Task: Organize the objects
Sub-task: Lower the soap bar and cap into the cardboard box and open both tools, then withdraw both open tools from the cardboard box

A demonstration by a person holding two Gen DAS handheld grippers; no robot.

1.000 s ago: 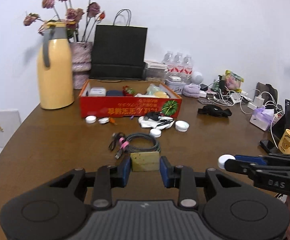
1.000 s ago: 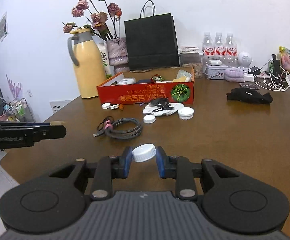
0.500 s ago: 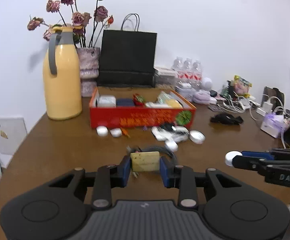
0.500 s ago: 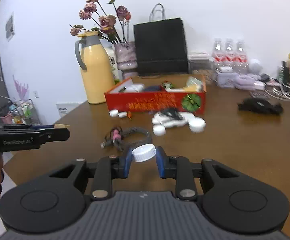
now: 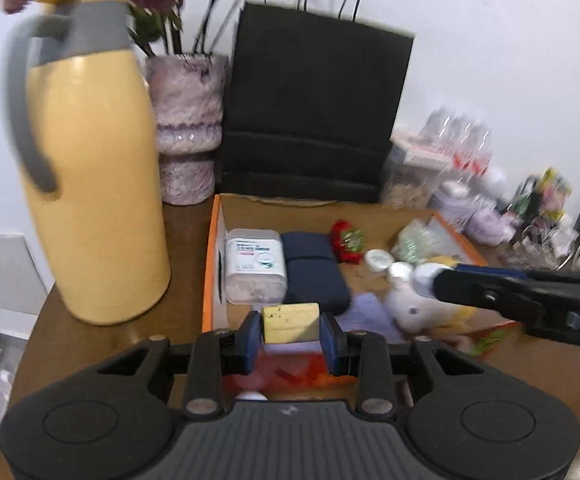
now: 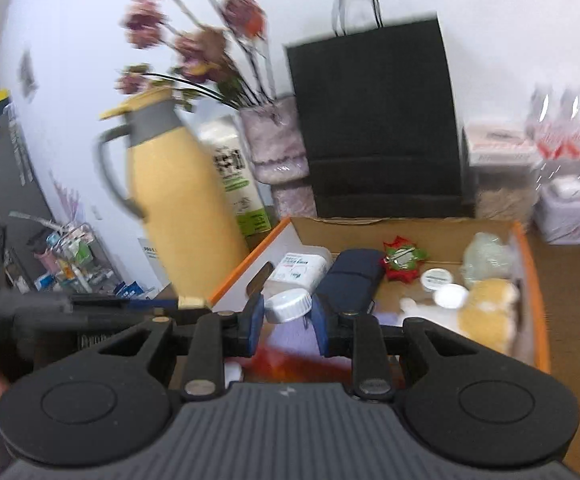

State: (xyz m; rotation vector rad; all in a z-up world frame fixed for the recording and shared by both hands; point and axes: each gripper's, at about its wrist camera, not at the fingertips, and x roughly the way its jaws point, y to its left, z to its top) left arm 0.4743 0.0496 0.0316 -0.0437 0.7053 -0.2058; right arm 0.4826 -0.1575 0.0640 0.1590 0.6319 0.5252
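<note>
Since a second ago both grippers have been carried forward from mid-tabletop to the near wall of the red box (image 5: 210,280). The left gripper (image 5: 292,326) has its jaws pinching a yellow block (image 5: 290,318); the right gripper (image 6: 286,312) has its jaws pinching a white cap (image 6: 288,306). If released too early, either piece could strike the wall and drop outside. The cap could roll onto the plush toy (image 6: 486,312). The box's near front is hidden behind the grippers, and the far bottles (image 6: 566,120) are blurred.
</note>
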